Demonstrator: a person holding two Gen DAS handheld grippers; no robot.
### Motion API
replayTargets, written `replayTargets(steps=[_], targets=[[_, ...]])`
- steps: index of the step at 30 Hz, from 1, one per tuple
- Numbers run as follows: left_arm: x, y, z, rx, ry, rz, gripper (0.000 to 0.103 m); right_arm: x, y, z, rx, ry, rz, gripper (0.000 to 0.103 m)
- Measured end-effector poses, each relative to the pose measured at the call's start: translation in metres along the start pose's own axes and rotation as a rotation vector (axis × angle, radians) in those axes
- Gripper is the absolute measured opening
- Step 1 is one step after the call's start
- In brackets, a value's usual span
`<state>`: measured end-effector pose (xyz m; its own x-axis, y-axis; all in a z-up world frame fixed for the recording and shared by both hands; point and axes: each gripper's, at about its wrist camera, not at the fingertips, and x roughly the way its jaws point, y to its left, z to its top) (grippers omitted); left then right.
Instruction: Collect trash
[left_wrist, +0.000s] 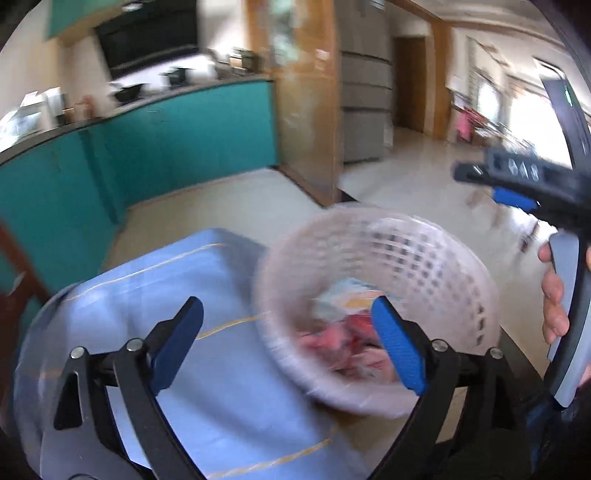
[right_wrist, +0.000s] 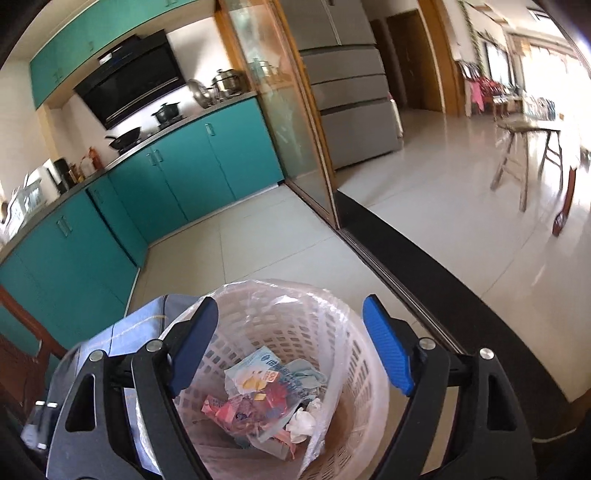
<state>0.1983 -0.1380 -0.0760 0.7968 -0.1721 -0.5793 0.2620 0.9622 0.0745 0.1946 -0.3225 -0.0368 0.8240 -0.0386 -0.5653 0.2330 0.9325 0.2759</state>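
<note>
1. Left wrist view, nearest the lens: left gripper, black arms with blue pads, jaws spread wide, nothing between the pads.
2. Below it, a light-blue cloth with thin yellow lines, draped over something; what lies underneath cannot be told.
3. Just right of the cloth, a white round plastic lattice wastebasket, blurred. Pink, red and pale-blue trash lies in its bottom.
4. Right edge: right gripper seen side-on above the basket's far side, a hand on its grey handle.
5. Background: teal kitchen cabinets, pale floor tiles.
6. Right wrist view, nearest the lens: right gripper directly over the wastebasket, jaws wide apart, holding nothing.
7. Basket is lined with a clear plastic bag. At the bottom: crumpled wrappers and a white tissue wad.
8. Blue cloth touches the basket's left side.
9. Beyond: teal cabinets, a glass sliding door, a grey refrigerator.
</note>
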Motion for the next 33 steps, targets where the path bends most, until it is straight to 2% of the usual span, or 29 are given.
replayTargets(steps=[3, 9, 12, 17, 21, 25, 33], targets=[[-0.031, 0.032, -0.013, -0.046, -0.044, 0.104, 0.096, -0.018, 0.011, -0.022, -0.072, -0.040, 0.027, 0.084], [-0.095, 0.083, -0.043, -0.124, -0.097, 0.218, 0.099, -0.072, 0.034, -0.079, -0.162, -0.174, 0.035, 0.097], [-0.131, 0.097, -0.055, -0.151, -0.114, 0.244, 0.099, -0.096, 0.054, -0.099, -0.196, -0.150, 0.047, 0.098], [-0.182, 0.104, -0.069, -0.164, -0.149, 0.260, 0.100, -0.165, 0.093, -0.122, -0.315, -0.212, 0.033, 0.099], [-0.214, 0.105, -0.077, -0.164, -0.167, 0.278, 0.100, -0.221, 0.119, -0.125, -0.393, -0.304, 0.025, 0.099], [-0.243, 0.103, -0.084, -0.156, -0.198, 0.282, 0.100, -0.252, 0.127, -0.123, -0.380, -0.344, 0.034, 0.100], [-0.281, 0.104, -0.093, -0.152, -0.238, 0.283, 0.100, -0.278, 0.139, -0.130, -0.416, -0.381, -0.005, 0.100]])
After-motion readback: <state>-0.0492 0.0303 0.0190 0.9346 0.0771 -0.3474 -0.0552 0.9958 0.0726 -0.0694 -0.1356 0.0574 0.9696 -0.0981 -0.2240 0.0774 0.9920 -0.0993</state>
